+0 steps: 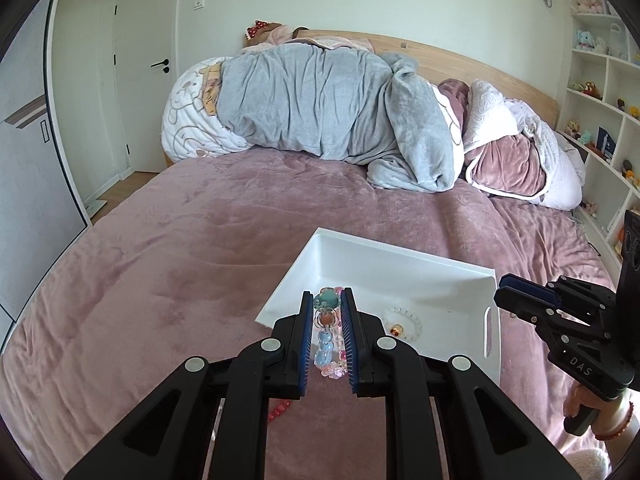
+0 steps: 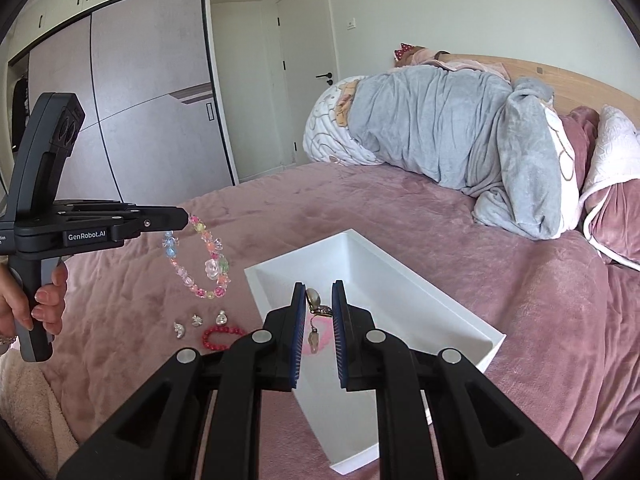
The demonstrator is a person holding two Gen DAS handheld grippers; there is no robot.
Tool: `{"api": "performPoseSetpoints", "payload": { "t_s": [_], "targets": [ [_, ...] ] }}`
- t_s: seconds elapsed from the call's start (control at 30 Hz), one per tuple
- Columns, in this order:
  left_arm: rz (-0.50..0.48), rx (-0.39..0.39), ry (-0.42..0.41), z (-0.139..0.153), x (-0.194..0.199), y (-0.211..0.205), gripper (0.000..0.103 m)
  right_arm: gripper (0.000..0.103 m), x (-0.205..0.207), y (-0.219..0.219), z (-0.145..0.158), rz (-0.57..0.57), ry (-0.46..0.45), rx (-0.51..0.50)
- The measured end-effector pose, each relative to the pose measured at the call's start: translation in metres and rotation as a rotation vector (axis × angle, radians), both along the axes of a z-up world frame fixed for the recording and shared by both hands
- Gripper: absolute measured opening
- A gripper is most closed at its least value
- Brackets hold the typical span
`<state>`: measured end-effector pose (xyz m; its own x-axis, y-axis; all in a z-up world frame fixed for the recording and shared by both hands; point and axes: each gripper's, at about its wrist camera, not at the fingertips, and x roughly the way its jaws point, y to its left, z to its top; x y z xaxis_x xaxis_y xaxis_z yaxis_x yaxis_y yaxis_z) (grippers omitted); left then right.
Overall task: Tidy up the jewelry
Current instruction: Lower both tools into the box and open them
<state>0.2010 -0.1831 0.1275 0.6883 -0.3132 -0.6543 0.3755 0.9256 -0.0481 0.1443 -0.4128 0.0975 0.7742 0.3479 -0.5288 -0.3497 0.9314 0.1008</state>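
Note:
My left gripper [image 1: 327, 298] is shut on a colourful beaded bracelet [image 1: 328, 332], held in the air at the near left edge of the white tray [image 1: 400, 264]. In the right wrist view that bracelet [image 2: 200, 260] hangs from the left gripper [image 2: 185, 216] above the bed, left of the tray [image 2: 420, 292]. My right gripper [image 2: 318, 286] is shut on a small gold pendant earring [image 2: 316, 308] over the tray; it also shows in the left wrist view [image 1: 502, 286]. A white bead bracelet [image 1: 402, 322] lies in the tray.
A red bead bracelet [image 2: 222, 338] and three small silver pieces [image 2: 196, 322] lie on the pink bedspread [image 2: 360, 208] left of the tray. A pile of grey and pink quilts [image 1: 320, 108] fills the head of the bed. Shelves [image 1: 604, 92] stand at the right.

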Motion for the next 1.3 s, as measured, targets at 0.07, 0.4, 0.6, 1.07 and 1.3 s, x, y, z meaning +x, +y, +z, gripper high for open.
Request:
{"api": "performPoseSetpoints", "payload": {
  "t_s": [0.07, 0.4, 0.6, 1.07, 1.3],
  "targets": [
    [-0.019, 0.005, -0.003, -0.003, 0.010, -0.013, 0.019, 0.014, 0.005, -0.006, -0.005, -0.008, 0.012, -0.012],
    [-0.078, 0.051, 0.033, -0.036, 0.049, -0.064, 0.019, 0.014, 0.034, -0.021, -0.034, -0.027, 0.076, -0.022],
    [-0.098, 0.079, 0.088, -0.068, 0.068, -0.082, 0.019, 0.014, 0.047, -0.023, -0.047, -0.024, 0.105, -0.040],
    [-0.094, 0.094, 0.158, -0.114, 0.097, -0.090, 0.019, 0.014, 0.079, -0.019, -0.074, -0.013, 0.161, -0.069],
    [-0.116, 0.137, 0.150, -0.127, 0.101, -0.096, 0.023, 0.015, 0.090, -0.014, -0.085, -0.018, 0.198, -0.084]
  ]
}}
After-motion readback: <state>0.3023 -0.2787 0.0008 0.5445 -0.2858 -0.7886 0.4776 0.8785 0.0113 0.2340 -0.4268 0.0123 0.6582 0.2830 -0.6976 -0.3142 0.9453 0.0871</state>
